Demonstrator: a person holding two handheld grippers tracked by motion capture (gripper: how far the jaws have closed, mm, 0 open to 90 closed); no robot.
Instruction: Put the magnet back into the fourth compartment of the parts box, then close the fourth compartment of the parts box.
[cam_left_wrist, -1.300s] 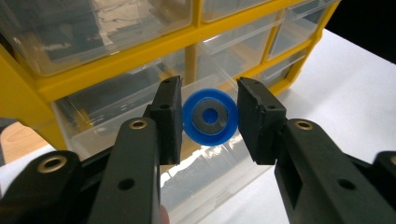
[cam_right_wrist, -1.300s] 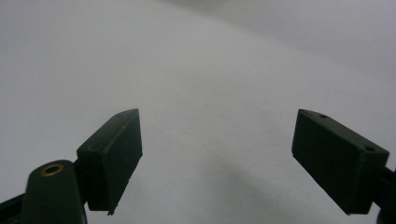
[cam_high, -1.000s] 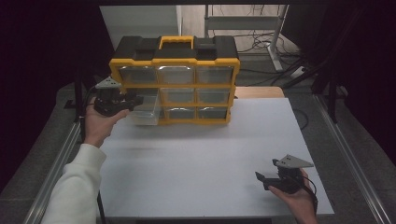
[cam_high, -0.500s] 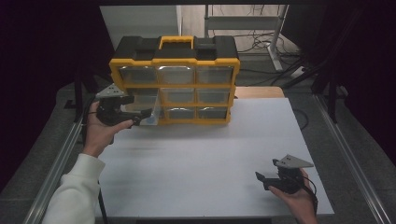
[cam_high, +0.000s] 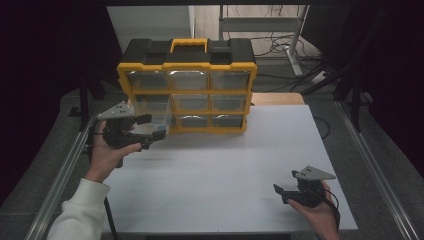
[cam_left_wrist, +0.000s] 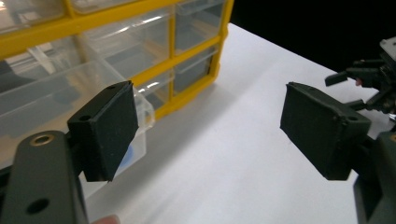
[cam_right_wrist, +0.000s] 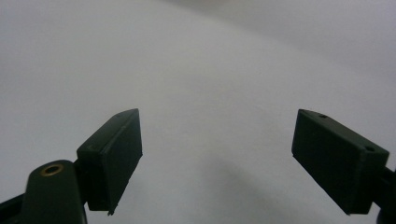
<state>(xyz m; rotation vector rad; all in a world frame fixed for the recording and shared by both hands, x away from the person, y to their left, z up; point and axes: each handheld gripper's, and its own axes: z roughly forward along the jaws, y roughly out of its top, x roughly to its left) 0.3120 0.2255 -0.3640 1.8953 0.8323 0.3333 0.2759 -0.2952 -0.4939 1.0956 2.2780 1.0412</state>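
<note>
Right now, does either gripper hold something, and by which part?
Nothing is held. The left gripper stands open beside the pulled-out clear drawer; the right gripper is open over the white table.

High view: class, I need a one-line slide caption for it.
Left gripper, jaws open, at a clear drawer pulled out of the yellow organizer; right gripper open, low over the white table.

Yellow-and-black drawer organizer (cam_high: 186, 85) at tabletop's (cam_high: 240, 170) far edge, left of centre — yellow handle (cam_high: 188, 45) on top. Bottom-left clear drawer (cam_high: 150, 117) pulled out. Cables (cam_high: 280, 47) on floor beyond far edge.
</note>
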